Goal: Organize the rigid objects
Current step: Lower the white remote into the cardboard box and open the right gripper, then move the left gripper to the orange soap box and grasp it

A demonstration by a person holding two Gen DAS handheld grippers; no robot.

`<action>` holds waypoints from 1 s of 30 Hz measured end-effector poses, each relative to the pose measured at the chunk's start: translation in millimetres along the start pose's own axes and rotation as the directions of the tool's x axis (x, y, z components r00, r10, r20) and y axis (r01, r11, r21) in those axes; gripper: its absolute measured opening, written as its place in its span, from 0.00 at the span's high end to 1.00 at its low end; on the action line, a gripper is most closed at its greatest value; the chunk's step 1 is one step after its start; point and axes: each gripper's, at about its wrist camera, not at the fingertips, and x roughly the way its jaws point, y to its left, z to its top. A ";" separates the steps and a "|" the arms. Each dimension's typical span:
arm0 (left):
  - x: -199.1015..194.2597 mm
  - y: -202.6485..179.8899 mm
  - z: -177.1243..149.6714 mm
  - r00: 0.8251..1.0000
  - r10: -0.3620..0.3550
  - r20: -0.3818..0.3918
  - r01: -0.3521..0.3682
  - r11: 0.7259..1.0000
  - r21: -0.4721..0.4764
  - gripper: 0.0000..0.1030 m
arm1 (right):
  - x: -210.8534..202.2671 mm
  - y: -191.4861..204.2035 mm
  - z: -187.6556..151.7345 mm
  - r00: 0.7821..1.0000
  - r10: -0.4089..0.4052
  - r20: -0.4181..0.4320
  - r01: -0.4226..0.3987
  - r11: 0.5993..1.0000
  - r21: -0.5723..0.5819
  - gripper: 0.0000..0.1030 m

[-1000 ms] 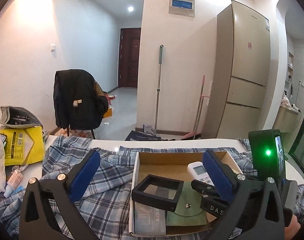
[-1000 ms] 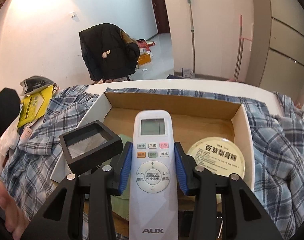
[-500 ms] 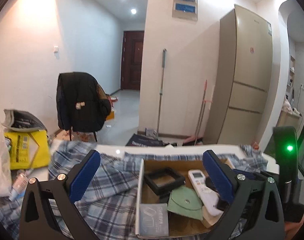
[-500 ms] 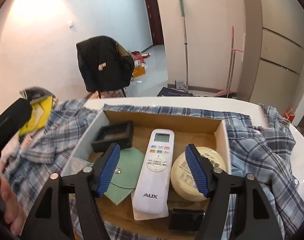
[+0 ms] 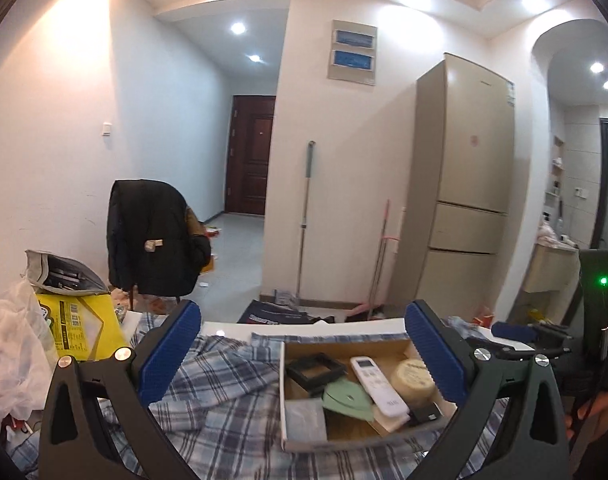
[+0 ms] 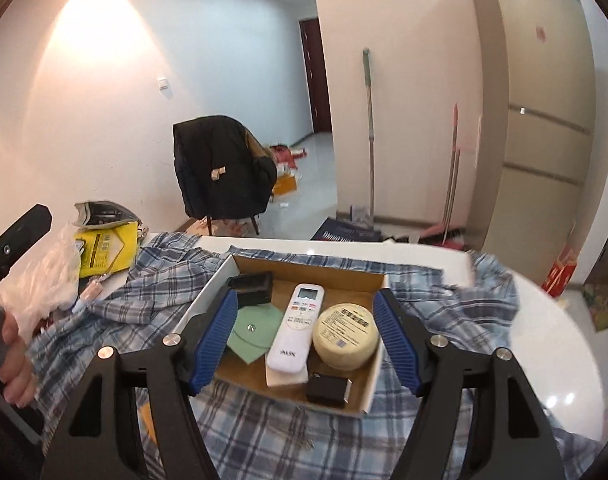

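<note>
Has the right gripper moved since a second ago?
Yes. The right gripper has let go of the white remote control, its fingers just opening, and pulled up and back from the cardboard box.

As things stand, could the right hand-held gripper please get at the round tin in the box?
Probably yes: the right hand-held gripper is open, and the round tin lies uncovered beside the remote.
</note>
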 end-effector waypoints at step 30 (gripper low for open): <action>46.8 11.2 -105.6 0.903 -0.045 -0.428 0.014 0.997 -0.074 0.00 | -27.6 3.1 -71.9 0.990 -0.053 0.133 0.056 0.998 -0.022 0.00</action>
